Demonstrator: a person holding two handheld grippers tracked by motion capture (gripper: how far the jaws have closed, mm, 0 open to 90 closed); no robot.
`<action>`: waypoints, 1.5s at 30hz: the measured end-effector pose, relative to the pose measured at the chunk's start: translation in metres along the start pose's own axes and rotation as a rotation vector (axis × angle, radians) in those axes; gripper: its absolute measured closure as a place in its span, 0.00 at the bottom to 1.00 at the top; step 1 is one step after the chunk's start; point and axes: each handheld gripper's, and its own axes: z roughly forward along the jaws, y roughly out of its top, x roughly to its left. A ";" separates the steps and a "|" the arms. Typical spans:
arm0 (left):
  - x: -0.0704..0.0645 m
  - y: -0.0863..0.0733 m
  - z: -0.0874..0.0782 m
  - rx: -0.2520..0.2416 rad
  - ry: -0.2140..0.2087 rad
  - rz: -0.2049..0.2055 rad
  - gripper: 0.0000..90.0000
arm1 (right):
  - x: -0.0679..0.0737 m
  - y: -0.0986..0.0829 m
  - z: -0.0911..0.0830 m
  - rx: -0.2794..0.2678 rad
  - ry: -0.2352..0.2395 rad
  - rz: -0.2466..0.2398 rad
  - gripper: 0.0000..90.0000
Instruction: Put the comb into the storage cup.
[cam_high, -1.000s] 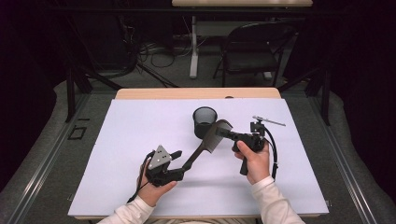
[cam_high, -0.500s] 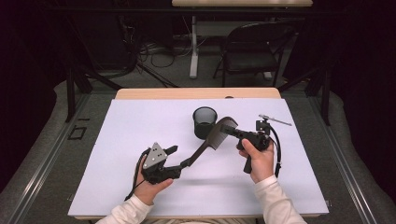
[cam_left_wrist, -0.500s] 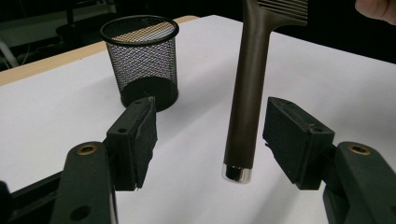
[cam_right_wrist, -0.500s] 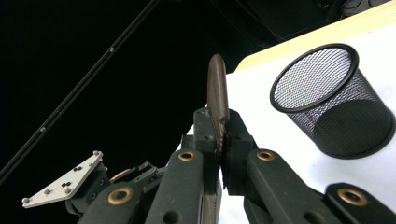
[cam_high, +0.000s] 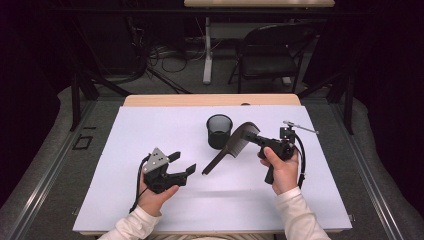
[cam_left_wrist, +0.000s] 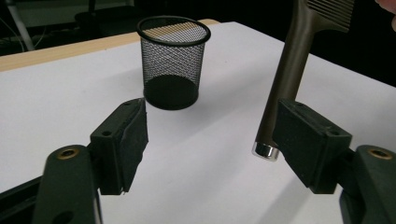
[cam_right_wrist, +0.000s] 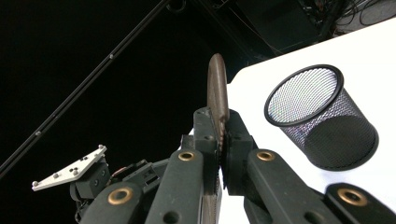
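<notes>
- White tabletop (cam_high: 125, 200) fills my working area, with dark floor, a chair and cables behind it.
- My right tongs (cam_high: 256, 140) are clamped on the toothed head of the comb (cam_high: 231, 148), holding it in the air just beside the mesh cup (cam_high: 219, 131).
- My left tongs (cam_high: 181, 165) are wide open and hold nothing; in the left gripper view the comb's metal-tipped handle end (cam_left_wrist: 265, 150) sits just inside the right pad, and I can't tell whether it touches.
- From the high view, the comb's long axis runs from the right tongs down and leftward, its handle tip pointing at the left tongs.
- Right hand (cam_high: 280, 170) is nearer the cup, so I judge the drop belongs to it.
- Right hand is raised and tilted; left hand (cam_high: 156, 192) is low over the tabletop, tongs aimed toward the cup.
</notes>
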 end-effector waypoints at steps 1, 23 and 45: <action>0.000 0.000 0.000 0.000 0.000 0.000 0.29 | 0.000 0.000 0.000 0.000 0.000 0.000 0.97; 0.028 0.003 -0.016 -0.065 0.015 -0.035 0.17 | -0.002 0.016 -0.023 -0.063 -0.048 -0.048 0.97; 0.034 0.002 -0.021 -0.086 0.026 0.003 0.17 | -0.004 0.024 -0.038 -0.117 -0.074 -0.054 0.97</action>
